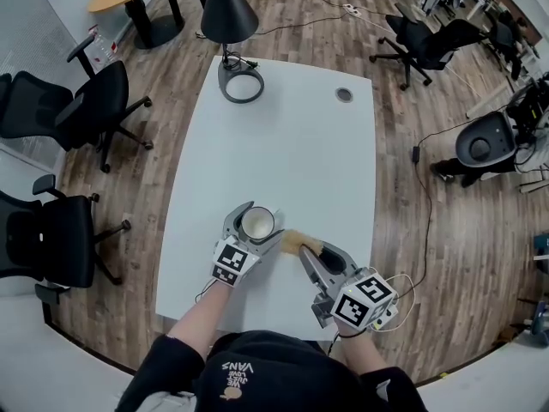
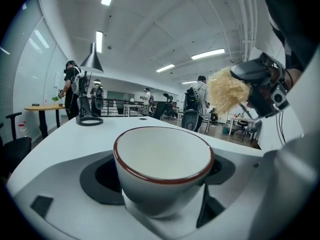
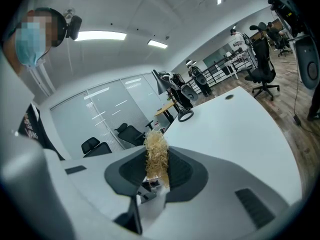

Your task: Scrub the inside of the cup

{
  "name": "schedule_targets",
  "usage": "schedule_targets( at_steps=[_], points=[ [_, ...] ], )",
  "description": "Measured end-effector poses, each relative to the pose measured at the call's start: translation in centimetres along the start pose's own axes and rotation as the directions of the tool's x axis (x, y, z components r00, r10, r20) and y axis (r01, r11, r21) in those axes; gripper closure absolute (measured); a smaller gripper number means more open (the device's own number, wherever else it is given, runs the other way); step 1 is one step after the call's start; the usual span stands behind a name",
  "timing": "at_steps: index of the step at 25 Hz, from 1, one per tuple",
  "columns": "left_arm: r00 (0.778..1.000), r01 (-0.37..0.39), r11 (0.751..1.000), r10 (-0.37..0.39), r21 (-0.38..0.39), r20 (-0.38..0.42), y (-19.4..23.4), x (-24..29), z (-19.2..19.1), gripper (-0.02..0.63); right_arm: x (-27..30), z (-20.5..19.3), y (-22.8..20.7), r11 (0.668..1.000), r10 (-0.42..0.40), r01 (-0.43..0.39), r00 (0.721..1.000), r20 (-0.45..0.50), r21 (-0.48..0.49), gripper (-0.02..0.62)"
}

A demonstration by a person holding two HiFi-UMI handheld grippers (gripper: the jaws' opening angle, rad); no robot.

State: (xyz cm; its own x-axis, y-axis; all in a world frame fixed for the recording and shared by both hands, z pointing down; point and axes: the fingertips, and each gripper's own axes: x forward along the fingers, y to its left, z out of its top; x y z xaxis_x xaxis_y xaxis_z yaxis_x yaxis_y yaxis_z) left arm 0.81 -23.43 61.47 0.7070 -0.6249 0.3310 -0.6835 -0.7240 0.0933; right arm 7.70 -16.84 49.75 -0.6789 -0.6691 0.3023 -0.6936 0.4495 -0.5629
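Observation:
A white cup [image 1: 256, 223] with a dark red rim sits upright between the jaws of my left gripper [image 1: 252, 228], which is shut on it near the table's front edge. In the left gripper view the cup [image 2: 162, 166] fills the middle and its inside looks bare. My right gripper [image 1: 310, 252] is shut on a tan straw-like scrubber [image 1: 294, 241] just right of the cup, apart from it. The scrubber [image 3: 157, 159] stands pinched between the jaws in the right gripper view. It also shows as a pale tuft, the scrubber [image 2: 227, 91], up right of the cup.
The white table [image 1: 292, 144] carries a black lamp [image 1: 228, 11] with a ring base [image 1: 240, 84] at the far left and a small round cable port [image 1: 344, 94] at the far right. Black office chairs [image 1: 81, 101] stand left of the table; another chair [image 1: 429, 45] is far right.

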Motion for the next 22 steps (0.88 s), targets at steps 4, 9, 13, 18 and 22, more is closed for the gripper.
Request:
schedule_targets(
  at_steps=[4, 9, 13, 18, 22],
  points=[
    [1.0, -0.012, 1.0, 0.012, 0.003, 0.025, -0.1, -1.1, 1.0, 0.173, -0.2, 0.0, 0.5, 1.0, 0.011, -0.011, 1.0, 0.012, -0.007, 0.503],
    [0.999, -0.001, 1.0, 0.0, 0.007, 0.05, -0.6, -2.7, 2.7, 0.173, -0.6, 0.5, 0.8, 1.0, -0.005, 0.006, 0.999, 0.033, -0.015, 0.503],
    [0.996, -0.012, 1.0, 0.013, -0.007, 0.091, -0.8, -5.2, 4.9, 0.175, -1.1, 1.0, 1.1, 0.999, -0.016, 0.018, 0.998, 0.063, -0.032, 0.503],
    [0.993, -0.008, 1.0, 0.011, -0.026, 0.12, -1.7, -8.1, 7.5, 0.185, -1.4, 1.1, 2.2, 0.997, -0.024, 0.03, 0.996, 0.091, -0.07, 0.503],
    [0.99, -0.028, 1.0, 0.026, 0.007, 0.137, -2.6, -10.3, 9.3, 0.36, -1.7, 1.3, 3.4, 0.995, -0.019, 0.029, 0.994, 0.108, -0.095, 0.503]
  ],
)
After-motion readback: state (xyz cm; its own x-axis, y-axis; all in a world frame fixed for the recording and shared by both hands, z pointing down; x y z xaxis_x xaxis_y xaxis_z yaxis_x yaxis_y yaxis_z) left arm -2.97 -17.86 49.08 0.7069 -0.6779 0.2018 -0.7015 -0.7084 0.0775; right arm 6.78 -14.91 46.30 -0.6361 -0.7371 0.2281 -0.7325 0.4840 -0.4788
